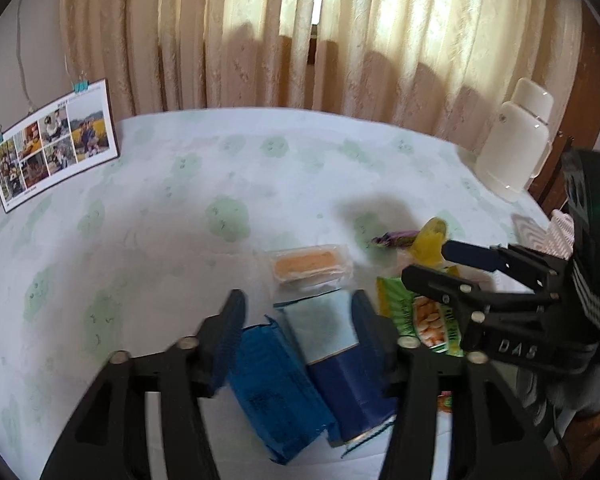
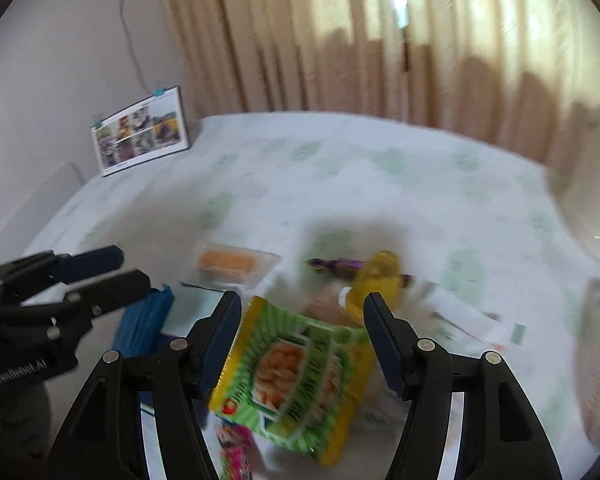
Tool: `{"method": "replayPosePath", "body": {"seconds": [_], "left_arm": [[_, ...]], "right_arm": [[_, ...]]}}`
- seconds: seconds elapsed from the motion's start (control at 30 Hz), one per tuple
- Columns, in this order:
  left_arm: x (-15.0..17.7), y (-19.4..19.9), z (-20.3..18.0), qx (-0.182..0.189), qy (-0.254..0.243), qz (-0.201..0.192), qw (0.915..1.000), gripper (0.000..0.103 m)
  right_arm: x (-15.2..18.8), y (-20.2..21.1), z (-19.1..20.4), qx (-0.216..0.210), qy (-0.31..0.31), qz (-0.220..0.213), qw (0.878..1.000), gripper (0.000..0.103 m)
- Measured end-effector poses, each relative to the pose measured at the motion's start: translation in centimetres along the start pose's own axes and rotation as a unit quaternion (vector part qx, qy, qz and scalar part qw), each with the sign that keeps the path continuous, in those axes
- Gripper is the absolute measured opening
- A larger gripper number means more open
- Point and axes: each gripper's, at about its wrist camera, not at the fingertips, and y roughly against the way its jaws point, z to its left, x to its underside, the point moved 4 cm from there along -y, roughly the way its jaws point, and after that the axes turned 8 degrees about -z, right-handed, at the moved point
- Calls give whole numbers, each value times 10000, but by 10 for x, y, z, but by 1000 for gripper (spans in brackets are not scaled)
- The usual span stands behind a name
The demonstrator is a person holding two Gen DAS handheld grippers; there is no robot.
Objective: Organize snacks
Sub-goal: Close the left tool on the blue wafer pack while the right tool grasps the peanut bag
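Left wrist view: your left gripper (image 1: 298,312) is spread wide, holding nothing, above two blue packs (image 1: 276,384) lying side by side on the table (image 1: 140,208). A clear tray (image 1: 309,267) with an orange snack sits just past them. Your right gripper (image 1: 440,264) comes in from the right, jaws narrow, over the green bag (image 1: 428,320).

Right wrist view: your right gripper (image 2: 300,312) is spread wide over the green bag (image 2: 296,376), gripping nothing. Yellow packet (image 2: 380,276) and purple candy (image 2: 336,266) lie beyond. Image blurred.
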Motion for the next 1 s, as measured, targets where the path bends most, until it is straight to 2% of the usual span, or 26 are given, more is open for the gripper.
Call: {"method": "replayPosePath", "body": {"seconds": [0.17,0.37,0.57,0.67,0.9,1.0], "left_arm": [[6,-10,10,-113,131,217,9996,61],[13,-14,11,-175,101,336,9992,64],[24,-14,15,-265,105,418,9987,65],[28,-15,20,-298,164,465,9983,65],[35,-13,28,-362,233,521,9977,65],[38,-14,31,-416,252,577,9971,66]], "right_arm": [[8,-20,-8,-425,15,429,9982,65],[38,10,3,-792,327,611,9944,65],[77,37,18,-709,699,746,9922,65],[86,44,25,-578,819,728,9923,65],[96,43,45,-263,1221,714,9896,80],[97,39,47,-184,1214,756,9895,82]]}}
